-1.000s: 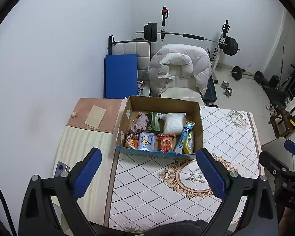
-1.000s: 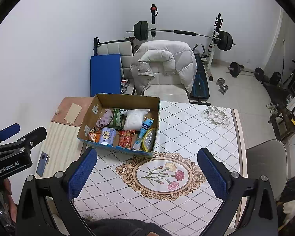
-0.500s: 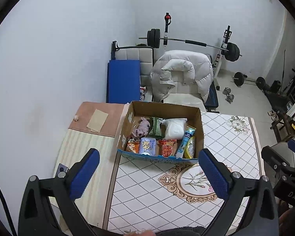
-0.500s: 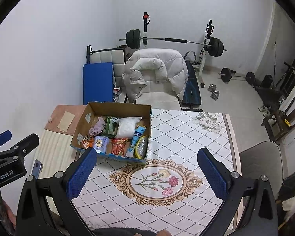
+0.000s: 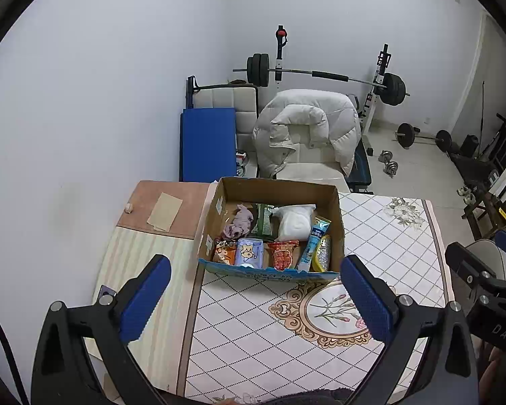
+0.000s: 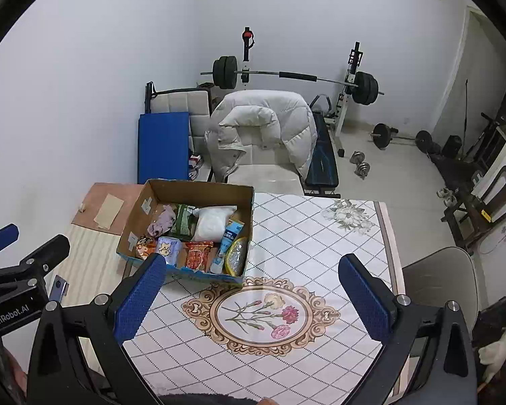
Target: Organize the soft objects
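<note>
A cardboard box (image 5: pixel 340 216) stands on the table (image 5: pixel 273 330), also in the right wrist view (image 6: pixel 249 216). It holds a mauve cloth (image 5: pixel 239 224), a white soft bag (image 5: pixel 293 221), a green pack (image 5: pixel 263 217), snack packets (image 5: pixel 281 253), a blue pack (image 5: pixel 249 251) and a tube (image 5: pixel 315 241). My left gripper (image 5: pixel 253 300) is open and empty, high above the table in front of the box. My right gripper (image 6: pixel 253 295) is open and empty, above the floral medallion (image 6: pixel 261 312) to the right of the box.
A white jacket (image 5: pixel 307 128) hangs on a chair behind the table. A barbell rack (image 5: pixel 320 76), dumbbells (image 5: pixel 389 165) and a blue mat (image 5: pixel 207 143) stand beyond. A brown board with a card (image 5: pixel 165 206) and a phone (image 5: pixel 105 293) lie left of the box. A grey chair (image 6: pixel 438 276) stands right.
Both grippers have pulled up and back from the table, so the box looks smaller and lower in both views. Both stay open and empty.
</note>
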### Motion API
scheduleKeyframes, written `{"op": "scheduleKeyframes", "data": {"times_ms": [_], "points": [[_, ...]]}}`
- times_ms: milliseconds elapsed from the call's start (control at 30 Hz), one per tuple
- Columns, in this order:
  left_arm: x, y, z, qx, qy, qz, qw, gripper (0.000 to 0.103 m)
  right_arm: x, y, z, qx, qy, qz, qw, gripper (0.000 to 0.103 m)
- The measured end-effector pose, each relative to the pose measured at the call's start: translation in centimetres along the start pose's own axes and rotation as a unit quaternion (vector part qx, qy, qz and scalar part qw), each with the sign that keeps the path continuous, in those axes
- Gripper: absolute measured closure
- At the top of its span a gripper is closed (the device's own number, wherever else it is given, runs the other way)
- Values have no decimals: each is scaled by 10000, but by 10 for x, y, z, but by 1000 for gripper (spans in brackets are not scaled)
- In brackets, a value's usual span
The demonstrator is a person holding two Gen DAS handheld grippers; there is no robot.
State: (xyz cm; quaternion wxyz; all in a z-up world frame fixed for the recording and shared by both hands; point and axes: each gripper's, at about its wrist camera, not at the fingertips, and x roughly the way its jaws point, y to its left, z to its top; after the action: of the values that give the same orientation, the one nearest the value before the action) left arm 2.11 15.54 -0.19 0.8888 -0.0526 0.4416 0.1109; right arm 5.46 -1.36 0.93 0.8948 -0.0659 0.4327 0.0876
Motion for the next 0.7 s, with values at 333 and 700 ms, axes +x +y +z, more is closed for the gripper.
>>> {"op": "scheduleKeyframes", "data": {"times_ms": [333, 700], "points": [[-3, -4, 4, -2, -80, -3, 10000, 0, -4, -4, 1, -2, -35, -19, 10000, 0], [-3, -7, 10, 55, -65, -24, 10000, 0, -5, -12, 7, 5, -1, -86, 10000, 0]]}}
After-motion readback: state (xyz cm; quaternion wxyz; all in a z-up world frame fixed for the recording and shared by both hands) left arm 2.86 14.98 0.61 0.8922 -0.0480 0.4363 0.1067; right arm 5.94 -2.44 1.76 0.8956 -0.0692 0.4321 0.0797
